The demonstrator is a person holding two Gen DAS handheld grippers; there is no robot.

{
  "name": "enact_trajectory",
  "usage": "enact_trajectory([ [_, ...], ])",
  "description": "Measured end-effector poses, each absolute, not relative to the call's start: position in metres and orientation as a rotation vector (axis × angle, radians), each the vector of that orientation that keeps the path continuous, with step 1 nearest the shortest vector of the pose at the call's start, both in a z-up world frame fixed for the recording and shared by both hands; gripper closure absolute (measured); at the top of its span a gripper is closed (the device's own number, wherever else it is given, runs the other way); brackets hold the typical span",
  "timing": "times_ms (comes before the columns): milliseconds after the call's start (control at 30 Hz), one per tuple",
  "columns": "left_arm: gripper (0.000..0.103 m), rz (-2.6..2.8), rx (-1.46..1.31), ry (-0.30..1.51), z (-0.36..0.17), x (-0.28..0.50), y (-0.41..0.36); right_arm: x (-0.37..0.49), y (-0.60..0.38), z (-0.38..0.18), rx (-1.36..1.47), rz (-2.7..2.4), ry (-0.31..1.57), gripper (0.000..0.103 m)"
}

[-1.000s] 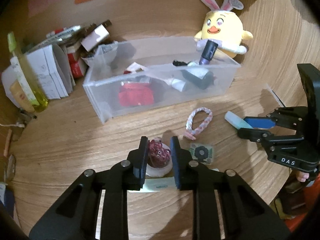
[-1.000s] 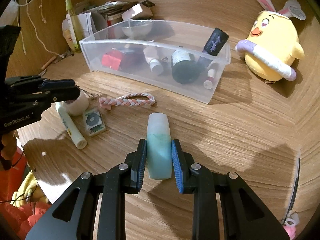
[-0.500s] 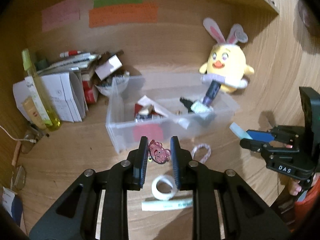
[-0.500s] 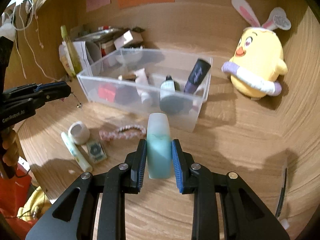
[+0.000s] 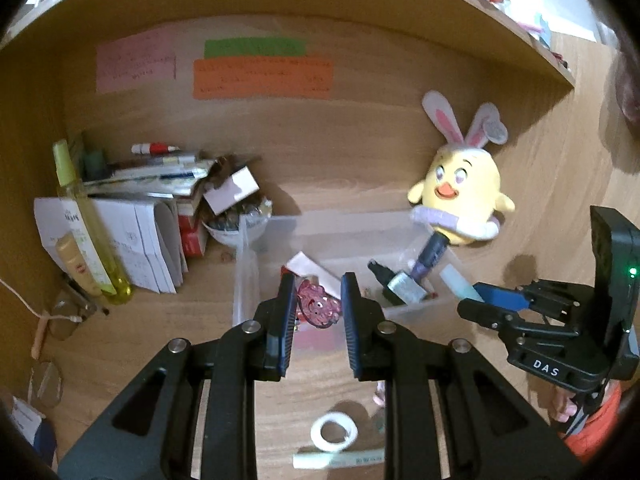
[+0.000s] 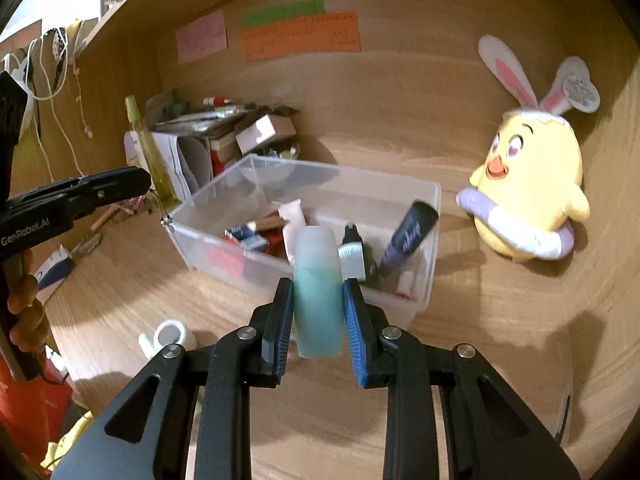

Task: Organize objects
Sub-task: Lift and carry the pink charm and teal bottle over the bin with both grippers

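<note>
My left gripper point(image 5: 318, 300) is shut on a small pink charm point(image 5: 318, 307) and holds it in the air in front of the clear plastic bin point(image 5: 245, 280). My right gripper point(image 6: 318, 300) is shut on a teal bottle with a frosted cap point(image 6: 318, 296), lifted before the near wall of the same bin point(image 6: 224, 256). That bin holds tubes, small bottles and a red box. On the desk below lie a white tape roll point(image 5: 334, 434) and a pale green tube point(image 5: 340, 460). In the left wrist view the right gripper point(image 5: 476, 298) shows at the right with the bottle tip.
A yellow chick plush with rabbit ears point(image 6: 528, 208) sits right of the bin against the back wall. Papers, boxes and a tall yellow bottle point(image 5: 86, 224) crowd the left corner. Coloured notes point(image 5: 262, 74) are stuck on the wall. A person's hand point(image 6: 24, 316) holds the left gripper.
Both grippers have risen from the desk with their objects, the charm lifting off the tape roll. The views have tilted up, showing more of the back wall and the bin lower.
</note>
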State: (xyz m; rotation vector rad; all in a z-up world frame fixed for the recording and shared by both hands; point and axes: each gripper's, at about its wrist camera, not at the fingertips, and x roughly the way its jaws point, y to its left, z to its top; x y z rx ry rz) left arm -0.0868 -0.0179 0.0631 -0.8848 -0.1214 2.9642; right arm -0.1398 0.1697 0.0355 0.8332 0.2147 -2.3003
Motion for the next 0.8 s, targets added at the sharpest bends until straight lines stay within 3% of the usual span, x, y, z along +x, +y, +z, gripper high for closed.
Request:
enact_trajectory([
  [467, 0.081, 2.969, -0.906, -0.193, 0.059, -0.132, -0.028, -0.175, 0.141, 0.060, 0.777, -2.306, 0.210, 0.080],
  [800, 0.081, 2.924, -1.002, -0.240, 0.036, -0.159, -0.031, -0.194, 0.117, 0.047, 0.817, -2.286, 0.264, 0.080],
])
